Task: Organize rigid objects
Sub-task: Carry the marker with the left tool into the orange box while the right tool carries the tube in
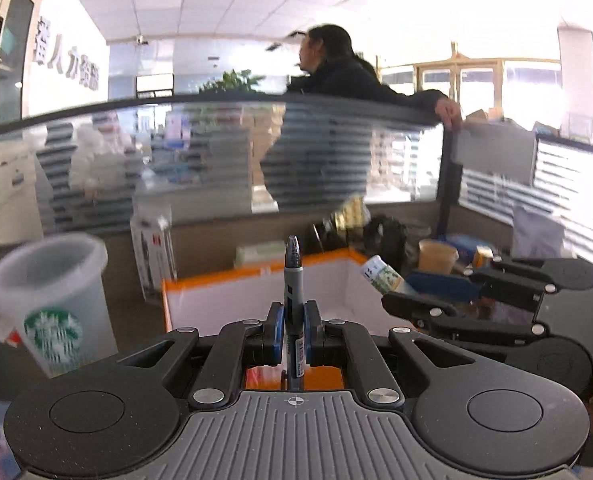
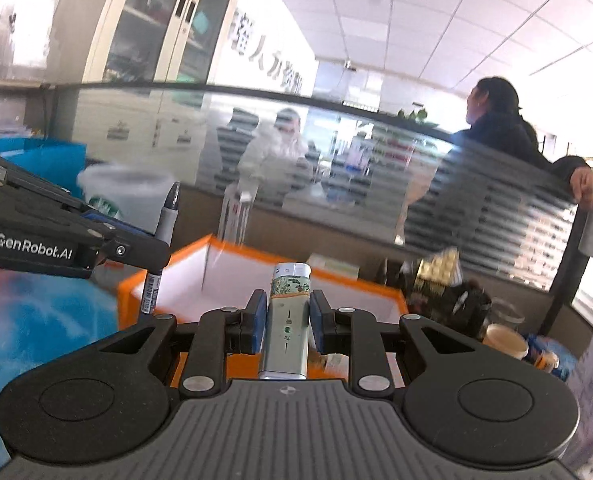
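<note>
Starbucks cup (image 1: 52, 300): far left on desk, upright, untouched.
Left gripper (image 1: 294, 334): jaws clenched on marker (image 1: 292, 280), held upright, cap up, in front of tray.
Orange-rimmed tray (image 1: 256, 276): centre, ahead of both grippers, white inside.
Right gripper (image 2: 284, 322): jaws clamped on lighter (image 2: 288, 312), upright, in front of tray.
Step, judged: both items in carry toward tray.
Next calls for: advance over rim, lower, release one at a time.

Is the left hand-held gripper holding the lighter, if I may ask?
No, the left hand-held gripper clamps a marker.
</note>
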`<action>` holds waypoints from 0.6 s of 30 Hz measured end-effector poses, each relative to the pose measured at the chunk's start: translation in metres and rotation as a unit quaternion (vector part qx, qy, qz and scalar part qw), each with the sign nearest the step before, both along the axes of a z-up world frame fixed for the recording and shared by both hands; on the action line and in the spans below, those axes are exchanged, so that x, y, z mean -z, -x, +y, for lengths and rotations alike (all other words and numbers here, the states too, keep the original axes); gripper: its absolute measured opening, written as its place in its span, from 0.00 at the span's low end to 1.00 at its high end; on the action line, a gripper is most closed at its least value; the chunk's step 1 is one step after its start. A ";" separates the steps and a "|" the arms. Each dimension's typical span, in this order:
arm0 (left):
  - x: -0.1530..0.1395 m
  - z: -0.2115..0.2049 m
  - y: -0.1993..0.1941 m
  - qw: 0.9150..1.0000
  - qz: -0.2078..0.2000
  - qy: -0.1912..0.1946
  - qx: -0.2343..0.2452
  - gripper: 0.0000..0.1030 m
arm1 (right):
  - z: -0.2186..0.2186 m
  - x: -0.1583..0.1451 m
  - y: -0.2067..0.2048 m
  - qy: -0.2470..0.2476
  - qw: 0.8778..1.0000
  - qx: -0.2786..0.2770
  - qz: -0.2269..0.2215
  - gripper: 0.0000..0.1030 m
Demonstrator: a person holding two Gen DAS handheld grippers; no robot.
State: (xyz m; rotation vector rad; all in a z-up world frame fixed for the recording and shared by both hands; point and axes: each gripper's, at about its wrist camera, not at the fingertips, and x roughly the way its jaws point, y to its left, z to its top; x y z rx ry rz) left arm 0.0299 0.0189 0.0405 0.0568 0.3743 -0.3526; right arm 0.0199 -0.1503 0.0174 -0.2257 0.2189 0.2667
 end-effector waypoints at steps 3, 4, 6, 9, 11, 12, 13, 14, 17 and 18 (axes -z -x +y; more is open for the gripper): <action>-0.012 -0.002 -0.020 1.000 -0.006 0.005 -0.003 0.08 | -0.005 -0.012 -0.019 -0.010 1.000 0.002 -0.006 0.21; -0.015 -0.002 -0.028 1.000 -0.005 0.008 -0.001 0.08 | -0.007 -0.015 -0.026 -0.012 1.000 0.002 -0.005 0.21; -0.017 -0.003 -0.045 1.000 0.001 0.014 -0.006 0.08 | -0.010 -0.018 -0.042 -0.021 1.000 0.002 0.000 0.21; -0.010 -0.003 -0.074 0.999 0.029 0.021 -0.011 0.08 | -0.016 -0.014 -0.069 -0.036 0.999 0.000 0.021 0.21; 0.003 -0.003 -0.092 0.998 0.057 0.026 -0.012 0.08 | -0.018 -0.007 -0.086 -0.044 0.998 -0.002 0.043 0.21; 0.011 -0.003 -0.100 0.997 0.073 0.025 -0.015 0.08 | -0.020 -0.001 -0.095 -0.049 0.997 -0.002 0.055 0.21; 0.020 -0.003 -0.108 0.995 0.090 0.027 -0.016 0.08 | -0.020 0.005 -0.102 -0.049 0.997 -0.003 0.067 0.21; 0.029 -0.002 -0.116 0.993 0.110 0.032 -0.019 0.08 | -0.019 0.011 -0.108 -0.050 0.996 -0.004 0.078 0.21; 0.050 0.001 -0.134 0.987 0.151 0.039 -0.024 0.08 | -0.017 0.030 -0.127 -0.052 0.992 -0.008 0.112 0.21; 0.056 0.003 -0.139 0.986 0.162 0.040 -0.027 0.08 | -0.016 0.035 -0.132 -0.051 0.991 -0.008 0.122 0.21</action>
